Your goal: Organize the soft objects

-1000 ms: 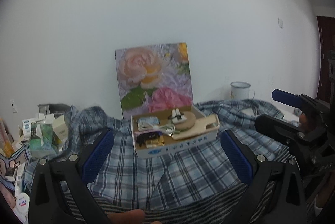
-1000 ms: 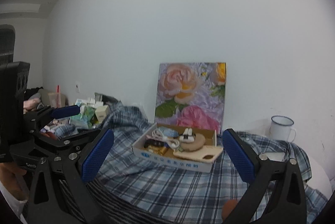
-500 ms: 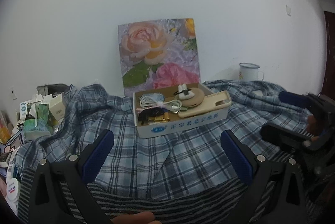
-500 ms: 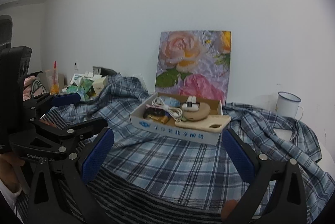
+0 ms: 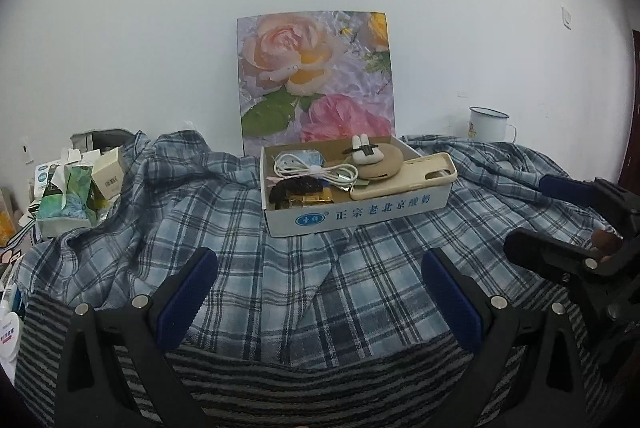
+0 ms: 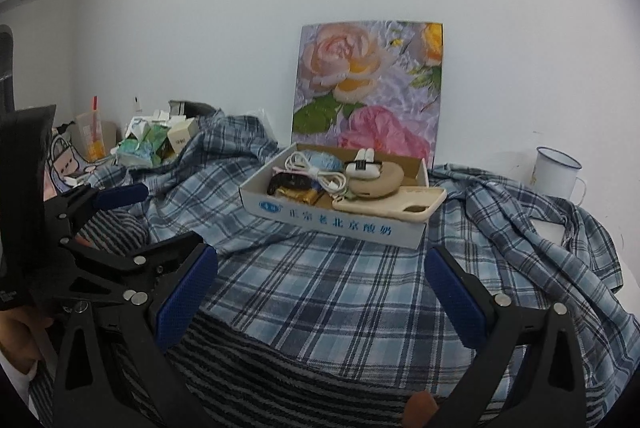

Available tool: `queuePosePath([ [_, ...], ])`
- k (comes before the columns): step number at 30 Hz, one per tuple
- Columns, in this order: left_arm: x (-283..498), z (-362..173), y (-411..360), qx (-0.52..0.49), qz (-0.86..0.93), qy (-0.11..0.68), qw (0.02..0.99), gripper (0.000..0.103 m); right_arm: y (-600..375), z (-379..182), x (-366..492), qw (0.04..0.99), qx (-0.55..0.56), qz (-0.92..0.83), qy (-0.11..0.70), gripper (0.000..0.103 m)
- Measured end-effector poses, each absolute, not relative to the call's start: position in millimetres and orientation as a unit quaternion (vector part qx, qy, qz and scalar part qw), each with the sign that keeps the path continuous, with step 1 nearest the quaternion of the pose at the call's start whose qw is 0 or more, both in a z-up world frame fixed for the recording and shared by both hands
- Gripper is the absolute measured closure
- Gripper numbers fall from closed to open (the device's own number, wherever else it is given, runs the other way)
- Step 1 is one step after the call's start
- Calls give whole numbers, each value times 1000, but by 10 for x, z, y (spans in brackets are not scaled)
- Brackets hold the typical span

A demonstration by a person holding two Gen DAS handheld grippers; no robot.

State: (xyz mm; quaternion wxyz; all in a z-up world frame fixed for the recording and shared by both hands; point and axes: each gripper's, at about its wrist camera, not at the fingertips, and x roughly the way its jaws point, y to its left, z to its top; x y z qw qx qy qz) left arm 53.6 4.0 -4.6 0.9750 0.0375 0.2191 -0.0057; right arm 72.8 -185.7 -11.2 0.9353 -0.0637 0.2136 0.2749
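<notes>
Looking along the left wrist view: we hold the left claw (image 5: 318,302) spread wide with nothing between its blue pads (image 5: 186,298).
Plaid shirt (image 5: 248,260): it lies rumpled and spread out ahead of us, over a striped cloth (image 5: 304,392) that shows at the near edge.
Cardboard box (image 5: 356,211): it sits on the shirt, holding a white cable (image 5: 316,169), a beige phone case (image 5: 408,179) and other small things.
Flower picture (image 5: 316,83): it leans upright against the wall behind the box.
Enamel mug (image 5: 488,123): it stands at the far right by the wall.
Clutter (image 5: 76,183): small cartons and packets are piled at the left.
Right claw (image 5: 560,220): we see it at the right edge above the shirt, its arms apart.

Right wrist view: our right claw (image 6: 320,300) is also wide open and empty, above the plaid shirt (image 6: 340,292).
Cardboard box (image 6: 336,220): it rests on the shirt just ahead.
Left claw (image 6: 132,224): it is at the left, arms apart, near the striped cloth (image 6: 280,380).
Enamel mug (image 6: 556,171): it stands beyond the shirt's right edge.
</notes>
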Motion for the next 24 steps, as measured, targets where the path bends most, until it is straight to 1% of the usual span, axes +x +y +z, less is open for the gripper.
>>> queuePosePath([
  [24, 535, -52, 42, 42, 1, 221, 974, 0, -1817, -157, 775, 930, -66, 274, 236, 0],
])
